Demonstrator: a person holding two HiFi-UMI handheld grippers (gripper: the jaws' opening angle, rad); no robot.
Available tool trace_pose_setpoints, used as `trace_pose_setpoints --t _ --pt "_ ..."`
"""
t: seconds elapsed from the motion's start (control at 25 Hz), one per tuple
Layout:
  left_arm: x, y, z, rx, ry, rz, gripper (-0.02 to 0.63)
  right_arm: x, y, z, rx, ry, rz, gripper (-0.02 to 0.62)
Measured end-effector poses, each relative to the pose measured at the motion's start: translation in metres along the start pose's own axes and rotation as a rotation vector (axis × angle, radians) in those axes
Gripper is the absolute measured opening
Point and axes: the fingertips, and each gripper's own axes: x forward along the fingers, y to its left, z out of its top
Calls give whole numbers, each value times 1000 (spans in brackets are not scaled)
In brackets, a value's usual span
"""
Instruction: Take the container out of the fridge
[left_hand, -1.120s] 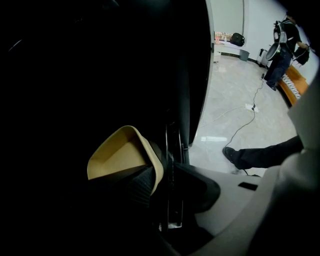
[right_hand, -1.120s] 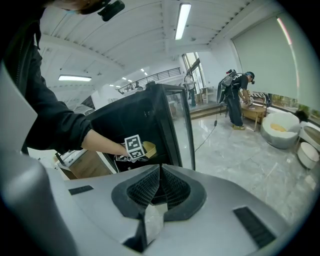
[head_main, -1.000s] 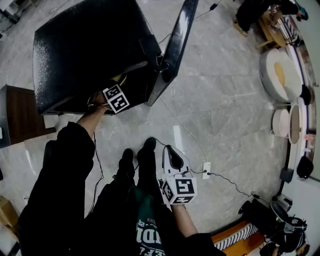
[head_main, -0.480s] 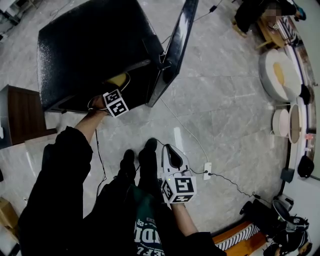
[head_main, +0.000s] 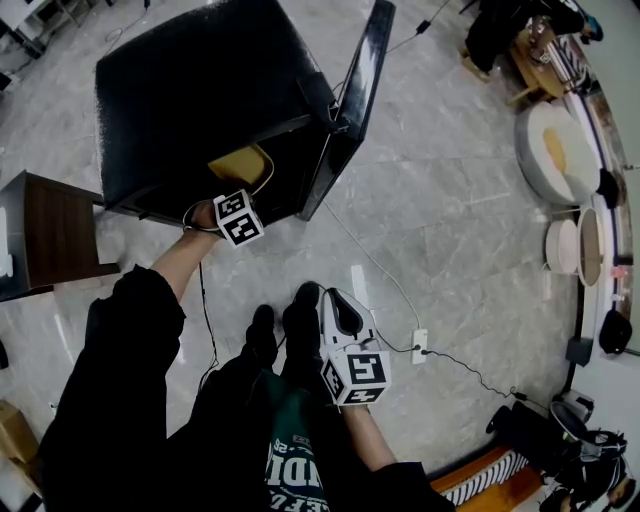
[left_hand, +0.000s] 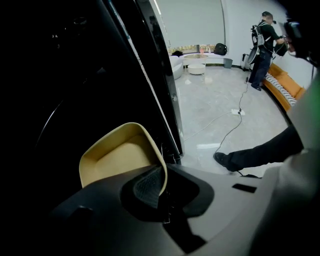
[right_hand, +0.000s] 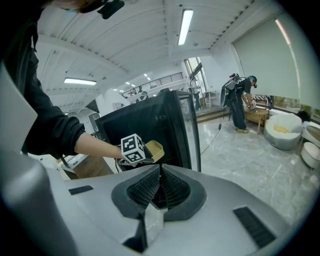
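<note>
The yellow container (head_main: 238, 165) sticks partly out of the open black fridge (head_main: 200, 90), tilted, its hollow side up. My left gripper (head_main: 235, 196) is shut on its near rim; in the left gripper view the rim (left_hand: 161, 165) is pinched at the ribbed pads, with the container (left_hand: 117, 155) ahead and the fridge door (left_hand: 150, 90) to its right. My right gripper (head_main: 338, 297) hangs low by the person's legs, shut and holding nothing. In the right gripper view its pads (right_hand: 150, 187) meet, and the container (right_hand: 154, 148) shows far off beside the left marker cube (right_hand: 132, 149).
The fridge door (head_main: 355, 100) stands open to the right of the opening. A dark wooden side table (head_main: 50, 230) is at the left. A power strip (head_main: 414, 345) and its cable lie on the marble floor. White round seats (head_main: 555, 150) and another person (right_hand: 240, 100) are far right.
The left gripper has drawn back toward the person, and more of the yellow container now shows outside the fridge opening. The right gripper has hardly moved.
</note>
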Motion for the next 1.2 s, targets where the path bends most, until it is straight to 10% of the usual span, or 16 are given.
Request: trace_pose_setpoints --t 1.2 --pt "-117 -97 20 153 -107 -130 25 -39 45 10 -32 -109 -31 36"
